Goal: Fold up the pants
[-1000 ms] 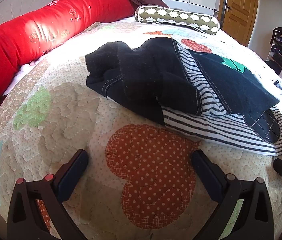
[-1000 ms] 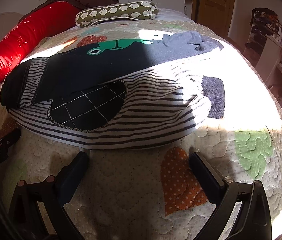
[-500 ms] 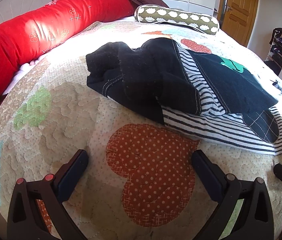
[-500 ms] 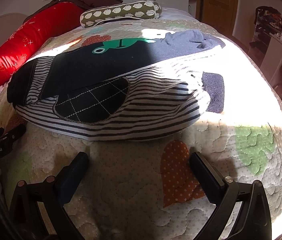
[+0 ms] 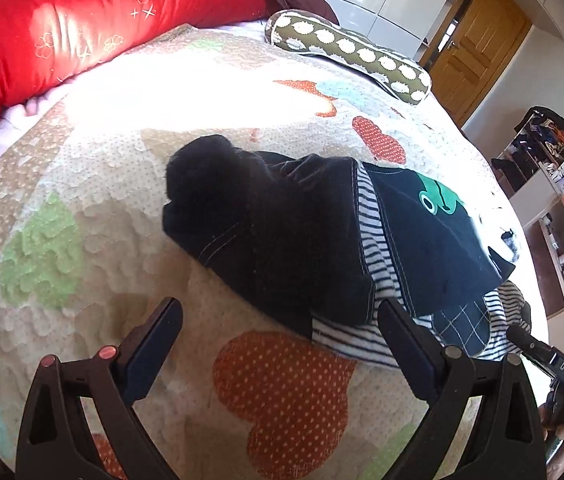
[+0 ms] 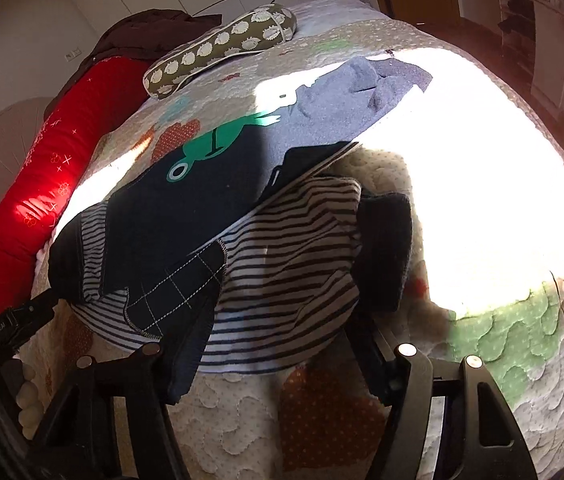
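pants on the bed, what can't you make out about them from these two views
- Right wrist view: the far end of the pants is washed out by sun glare.
- Right gripper: whether its fingers touch the fabric; the striped hem covers them.
- Left wrist view: the waistband end is unreadable black folds.

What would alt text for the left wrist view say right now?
The left gripper, jaws open and holding nothing, hovers over a heart-patterned quilt just short of the folded navy and striped pants. A red bolster and a green patterned bolster lie at the far edge.
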`<state>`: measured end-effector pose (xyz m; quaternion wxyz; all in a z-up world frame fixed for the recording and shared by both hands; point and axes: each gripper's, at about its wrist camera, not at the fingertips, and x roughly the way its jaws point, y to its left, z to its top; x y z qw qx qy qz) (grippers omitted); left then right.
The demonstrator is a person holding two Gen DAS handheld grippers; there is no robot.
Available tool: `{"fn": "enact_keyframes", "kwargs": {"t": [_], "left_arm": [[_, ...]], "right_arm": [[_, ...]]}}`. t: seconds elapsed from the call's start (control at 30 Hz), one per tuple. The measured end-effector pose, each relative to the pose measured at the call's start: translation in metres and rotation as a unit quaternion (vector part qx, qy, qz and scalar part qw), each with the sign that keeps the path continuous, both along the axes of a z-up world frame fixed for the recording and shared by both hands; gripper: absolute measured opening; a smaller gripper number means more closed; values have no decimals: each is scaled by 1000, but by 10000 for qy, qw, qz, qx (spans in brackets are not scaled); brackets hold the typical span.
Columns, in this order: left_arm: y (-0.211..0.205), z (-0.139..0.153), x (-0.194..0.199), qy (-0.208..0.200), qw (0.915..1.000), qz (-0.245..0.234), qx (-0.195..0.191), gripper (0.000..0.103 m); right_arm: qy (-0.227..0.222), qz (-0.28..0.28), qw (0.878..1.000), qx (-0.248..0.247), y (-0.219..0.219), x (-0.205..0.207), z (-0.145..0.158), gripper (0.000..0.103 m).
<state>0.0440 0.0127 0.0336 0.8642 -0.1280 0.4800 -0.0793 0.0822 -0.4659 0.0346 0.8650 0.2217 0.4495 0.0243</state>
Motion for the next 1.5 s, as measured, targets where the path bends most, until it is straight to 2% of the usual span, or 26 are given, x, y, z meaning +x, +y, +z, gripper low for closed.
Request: {"fn": "enact_keyframes", "kwargs": {"t": [0.1, 0.23, 0.3, 0.33, 0.37, 0.4, 0.43, 0.47, 0.7, 0.77, 0.8, 0.83, 0.9, 0.97, 1.0, 1.1, 1.13, 1.17, 1.2, 1.23, 1.33, 1.5], "left_arm": [[-4, -9, 20, 128, 9996, -106, -243, 98], [-7, -20, 45, 384, 9988, -1, -314, 95], [-10, -20, 51, 467, 9988, 132, -103, 67], [-10, -18, 52, 469, 9988, 107, -97, 59], [-11, -15, 52, 444, 9988, 34, -181, 40], [-11, -12, 51, 436, 9988, -1, -227, 30], [-11, -8, 51, 428, 9986, -24, -304, 26], [-9, -4, 48, 424, 9984, -30, -384, 22], [17, 30, 6, 170, 9981, 150, -574, 22], [28, 27, -3, 237, 9977, 262, -577, 25], [34, 21, -2, 372, 9973, 355, -516, 31], [41, 14, 0, 497, 9967, 449, -458, 31], [58, 3, 3, 652, 9950, 598, -457, 31], [75, 2, 2, 693, 9914, 664, -895, 31], [81, 5, 0, 632, 9905, 711, -993, 31], [93, 22, -7, 340, 9913, 870, -927, 32], [95, 27, -10, 270, 9916, 920, -874, 32], [97, 32, -13, 213, 9915, 931, -880, 32], [98, 36, -16, 162, 9915, 922, -908, 32], [99, 39, -19, 126, 9917, 913, -898, 32], [98, 50, -29, -26, 9930, 872, -791, 32], [87, 62, -38, -243, 9939, 717, -805, 33]], "right_arm": [[-14, -252, 9987, 450, -17, 21, 1, 72], [-54, -513, 9970, 571, -25, 48, 1, 72], [-60, -702, 9961, 531, -27, 59, -1, 70], [-33, -766, 9960, 468, -27, 63, -1, 60], [36, -788, 9962, 368, -29, 69, -2, 51], [110, -754, 9966, 302, -28, 73, -3, 25], [157, -666, 9969, 395, -31, 77, -4, 14], [152, -646, 9966, 486, -31, 75, -2, 14], [-108, -274, 9952, 932, -25, 35, 20, 12], [-142, -168, 9971, 729, -16, 28, 21, 16], [-139, -200, 9984, 510, -13, 26, 21, 21], [-123, -292, 9989, 334, -14, 20, 20, 32], [-91, -573, 9978, 322, -27, 5, 20, 46], [-76, -773, 9959, 457, -41, 6, 21, 46], [-50, -836, 9955, 445, -44, 9, 23, 47], [160, -968, 9947, 316, -52, 32, 23, 52], [180, -1001, 9945, 229, -53, 39, 22, 50], [171, -942, 9952, 186, -53, 46, 23, 41], [240, -824, 9960, 234, -52, 50, 23, 6], [283, -801, 9956, 396, -51, 52, 25, 4], [-95, -705, 9927, 973, -44, 41, 54, 4], [-666, -492, 9763, 1999, -37, -3, 104, 4]]}}
